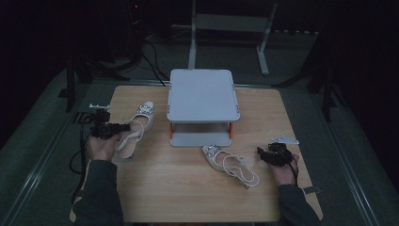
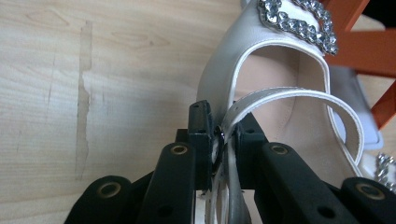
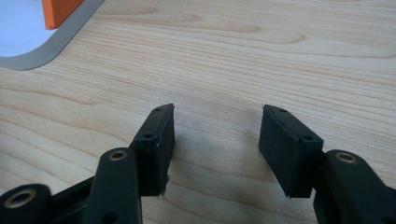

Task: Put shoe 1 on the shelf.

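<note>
Two white slingback shoes with jewelled buckles lie on the wooden table. The left shoe (image 1: 135, 127) sits beside a grey two-tier rack (image 1: 202, 94); my left gripper (image 1: 126, 127) is shut on its heel strap (image 2: 280, 95), pinched between the black pads (image 2: 201, 135), and the shoe's toe and buckle (image 2: 299, 21) point away. The second shoe (image 1: 228, 165) lies in front of the rack. To its right my right gripper (image 1: 259, 151) rests low over bare wood with its jaws open (image 3: 215, 140) and nothing between them.
The rack has orange posts (image 1: 171, 131) and a lower shelf (image 1: 201, 139); its grey corner (image 3: 32, 46) lies ahead of the right gripper. A white frame (image 1: 230, 28) stands on the floor beyond the table. Bare wood (image 1: 188, 193) spreads along the near edge.
</note>
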The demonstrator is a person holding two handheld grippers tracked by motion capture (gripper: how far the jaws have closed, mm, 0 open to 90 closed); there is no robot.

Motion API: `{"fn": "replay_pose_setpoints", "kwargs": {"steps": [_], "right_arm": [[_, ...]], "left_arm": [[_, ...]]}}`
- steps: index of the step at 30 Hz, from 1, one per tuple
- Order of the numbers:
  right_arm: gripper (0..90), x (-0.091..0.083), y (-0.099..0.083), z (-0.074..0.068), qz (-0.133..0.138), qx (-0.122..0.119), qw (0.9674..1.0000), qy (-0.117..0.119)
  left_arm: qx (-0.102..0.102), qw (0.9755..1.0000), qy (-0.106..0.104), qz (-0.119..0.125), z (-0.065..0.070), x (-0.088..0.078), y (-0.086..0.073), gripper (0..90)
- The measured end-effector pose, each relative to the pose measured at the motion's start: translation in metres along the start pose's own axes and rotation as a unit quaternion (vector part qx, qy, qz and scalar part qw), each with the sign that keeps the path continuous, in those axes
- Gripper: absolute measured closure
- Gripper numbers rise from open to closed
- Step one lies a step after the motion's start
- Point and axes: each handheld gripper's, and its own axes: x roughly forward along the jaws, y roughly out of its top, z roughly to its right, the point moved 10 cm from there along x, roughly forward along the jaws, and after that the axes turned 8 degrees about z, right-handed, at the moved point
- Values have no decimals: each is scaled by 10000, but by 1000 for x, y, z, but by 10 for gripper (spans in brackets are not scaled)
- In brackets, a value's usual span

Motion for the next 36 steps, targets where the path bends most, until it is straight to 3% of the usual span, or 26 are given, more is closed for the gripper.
{"fn": "replay_pose_setpoints", "kwargs": {"steps": [13,23,32,36], "right_arm": [[439,1,1,0,42,85,10000,5],[438,1,1,0,45,82,10000,-1],[438,1,1,0,48,75,10000,-7],[438,1,1,0,50,77,10000,-7]], "left_arm": [[-254,9994,-34,217,8,1,24,815],[-522,9978,68,413,13,4,44,815],[-658,9959,-10,619,27,1,63,814],[-644,9954,55,704,35,-2,73,814]]}}
